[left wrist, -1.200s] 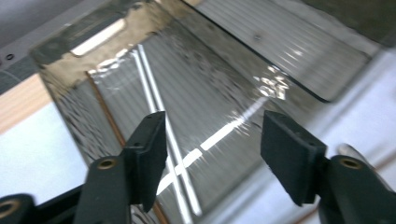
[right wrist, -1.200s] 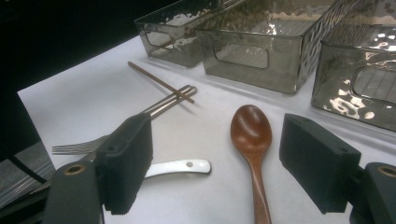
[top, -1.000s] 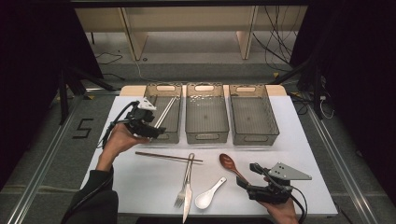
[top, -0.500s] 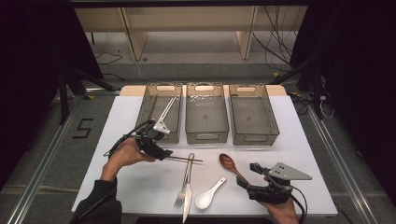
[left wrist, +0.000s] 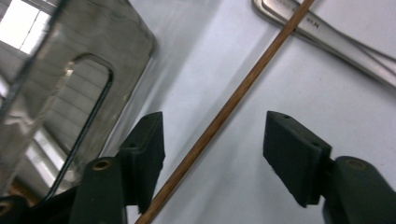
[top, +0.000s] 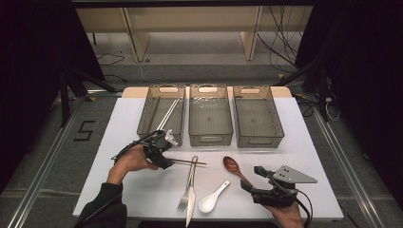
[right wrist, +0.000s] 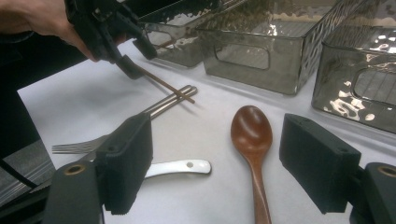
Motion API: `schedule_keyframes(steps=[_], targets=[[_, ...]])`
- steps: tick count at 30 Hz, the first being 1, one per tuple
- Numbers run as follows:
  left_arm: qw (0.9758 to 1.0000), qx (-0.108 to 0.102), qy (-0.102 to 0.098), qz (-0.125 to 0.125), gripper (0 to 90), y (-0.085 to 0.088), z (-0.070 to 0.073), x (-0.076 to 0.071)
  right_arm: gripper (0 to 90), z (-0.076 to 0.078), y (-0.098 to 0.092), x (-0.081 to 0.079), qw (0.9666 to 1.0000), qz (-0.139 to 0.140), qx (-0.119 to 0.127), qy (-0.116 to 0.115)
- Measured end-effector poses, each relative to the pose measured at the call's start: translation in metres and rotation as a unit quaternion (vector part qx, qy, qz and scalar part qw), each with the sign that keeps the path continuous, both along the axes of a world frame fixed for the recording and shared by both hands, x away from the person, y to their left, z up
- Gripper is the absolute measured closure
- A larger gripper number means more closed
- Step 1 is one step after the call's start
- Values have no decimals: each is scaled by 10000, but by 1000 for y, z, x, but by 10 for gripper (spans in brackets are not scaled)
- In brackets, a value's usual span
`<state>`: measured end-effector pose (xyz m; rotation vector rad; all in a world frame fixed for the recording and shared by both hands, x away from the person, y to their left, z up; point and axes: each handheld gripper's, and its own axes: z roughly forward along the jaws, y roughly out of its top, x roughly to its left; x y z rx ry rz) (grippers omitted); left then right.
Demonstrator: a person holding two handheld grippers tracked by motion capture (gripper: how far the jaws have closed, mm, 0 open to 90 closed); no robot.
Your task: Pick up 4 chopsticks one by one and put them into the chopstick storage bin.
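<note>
Your left gripper (top: 166,160) is down at the table with its jaws spread astride the wooden chopstick (left wrist: 233,100). The stick runs slantwise up between the two pads, closer to the left-hand pad and not yet pressed by either. The jaws have just been closing in on it, so this looks like the start of a pinch. The chopstick's far end lies across the handles of the fork (top: 188,183) and the table knife (top: 191,204), which lifts it slightly off the white table (top: 119,128) and should make it easier to catch. Beside the jaws stands the left bin (top: 161,114), already holding metal chopsticks (top: 168,114), the likely destination. Your right gripper (right wrist: 215,170) rests with jaws wide, nothing between them, the wooden spoon (right wrist: 252,140) and white soup spoon (right wrist: 175,167) just ahead.
</note>
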<state>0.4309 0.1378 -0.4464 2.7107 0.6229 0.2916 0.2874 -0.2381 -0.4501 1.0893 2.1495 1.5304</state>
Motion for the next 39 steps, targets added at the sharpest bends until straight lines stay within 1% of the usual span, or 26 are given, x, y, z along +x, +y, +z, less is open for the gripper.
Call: schedule_keyframes(steps=[3, 7, 9, 10, 12, 14, 17, 19, 20, 22, 24, 25, 28, 32, 34, 35, 37, 38, 39], targets=[[10000, 65, 12, -27, 429, -1, -5, 2, 266, 0, 0, 0, 10000, -2, 3, 0], [9999, 147, 11, -83, 475, 0, -7, 4, 266, 0, 0, 0, 10000, -5, 6, -14], [9997, 198, 60, -146, 500, 0, -8, 6, 267, 0, -1, 0, 10000, -9, 8, -5], [9998, 148, 75, -113, 510, 0, -10, 6, 266, 0, -1, 0, 10000, -10, 9, -5], [9996, 183, 100, -164, 531, -1, -12, 8, 267, 0, -1, 0, 10000, -10, 16, -11], [9993, 271, 130, -225, 555, -3, -13, 9, 266, 0, -1, 0, 10000, -9, 6, -3], [9990, 284, 207, -259, 598, -5, -16, 9, 266, 0, 0, 0, 10000, -9, 8, -3], [9989, 275, 256, -264, 624, -5, -15, 9, 267, 0, 0, 0, 10000, -5, 3, 3], [9988, 322, 249, -261, 653, -5, -15, 9, 266, 0, 0, 0, 10000, -2, 1, -1], [9988, 300, 287, -263, 679, -5, -16, 9, 266, 0, 0, 0, 10000, -5, 4, -8], [9981, 394, 285, -386, 704, -6, -15, 9, 267, 0, -1, 0, 10000, -4, 7, -8], [9982, 362, 278, -386, 716, -6, -15, 8, 266, 0, -1, 0, 10000, -5, 6, -13], [9973, 440, 258, -524, 746, -7, -15, 7, 267, 0, -1, 0, 10000, -7, 6, -16], [9969, 427, 205, -636, 766, -7, -15, 5, 267, 0, -1, 0, 10000, -5, 7, -16], [9964, 435, 135, -720, 776, -7, -15, 4, 266, 0, -1, 0, 10000, -4, 7, -14], [9954, 498, 125, -806, 783, -7, -15, 4, 266, 0, -1, 0, 10000, -4, 7, -14], [9955, 477, 102, -816, 793, -8, -15, 3, 266, 0, -1, 0, 10000, -2, 5, -20], [9949, 506, 92, -865, 802, -8, -15, 3, 267, 1, -1, 0, 10000, 0, 5, -23], [9949, 500, 69, -877, 808, -9, -15, 2, 266, 1, -1, 0, 10000, -1, 4, -26]])
